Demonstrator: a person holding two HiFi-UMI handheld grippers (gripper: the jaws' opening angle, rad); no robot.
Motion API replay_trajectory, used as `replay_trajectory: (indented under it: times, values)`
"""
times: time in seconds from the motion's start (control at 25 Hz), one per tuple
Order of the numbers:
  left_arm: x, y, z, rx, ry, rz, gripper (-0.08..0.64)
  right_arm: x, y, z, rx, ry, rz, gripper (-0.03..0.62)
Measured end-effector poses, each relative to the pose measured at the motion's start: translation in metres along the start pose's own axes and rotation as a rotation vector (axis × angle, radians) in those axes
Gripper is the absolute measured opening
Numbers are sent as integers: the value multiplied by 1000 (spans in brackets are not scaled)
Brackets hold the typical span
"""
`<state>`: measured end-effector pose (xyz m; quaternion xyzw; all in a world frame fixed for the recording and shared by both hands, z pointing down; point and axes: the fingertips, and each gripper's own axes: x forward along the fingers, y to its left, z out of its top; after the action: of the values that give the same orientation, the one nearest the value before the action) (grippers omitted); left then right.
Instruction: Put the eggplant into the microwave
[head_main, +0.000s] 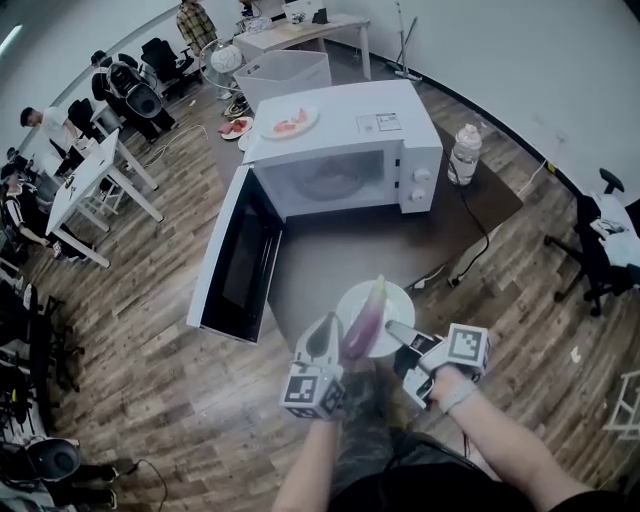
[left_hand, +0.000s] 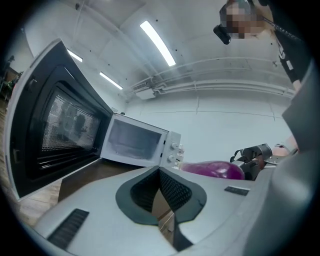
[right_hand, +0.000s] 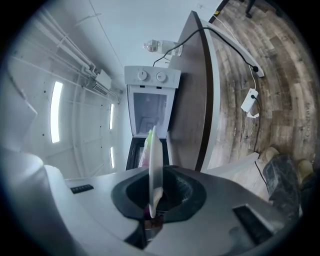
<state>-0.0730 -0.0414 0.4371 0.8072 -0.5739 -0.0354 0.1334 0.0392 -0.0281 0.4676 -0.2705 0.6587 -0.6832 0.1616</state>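
Note:
A purple eggplant (head_main: 362, 315) with a green stem lies on a white plate (head_main: 396, 303), carried over the near edge of the table toward the white microwave (head_main: 345, 150). The microwave's door (head_main: 235, 255) is swung wide to the left. My right gripper (head_main: 392, 328) is shut on the plate's near right rim. In the right gripper view the plate (right_hand: 155, 165) stands edge-on between the jaws of the right gripper (right_hand: 152, 200). My left gripper (head_main: 322, 335) is at the plate's left edge beside the eggplant. In the left gripper view the left gripper (left_hand: 159, 172) has its pads together, with the eggplant (left_hand: 215, 170) off to the right.
A plate of food (head_main: 289, 122) sits on top of the microwave. Right of the microwave stands a plastic bottle (head_main: 464, 153). A black cable (head_main: 480, 240) runs off the table to the wooden floor. Desks, chairs and seated people fill the far left of the room.

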Motion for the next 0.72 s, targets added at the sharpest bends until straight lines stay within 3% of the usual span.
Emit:
replay_trajectory:
  times: [0.72]
  values:
    - [102, 66, 9, 42, 11, -23, 6, 95, -6, 75, 1, 13, 12, 20]
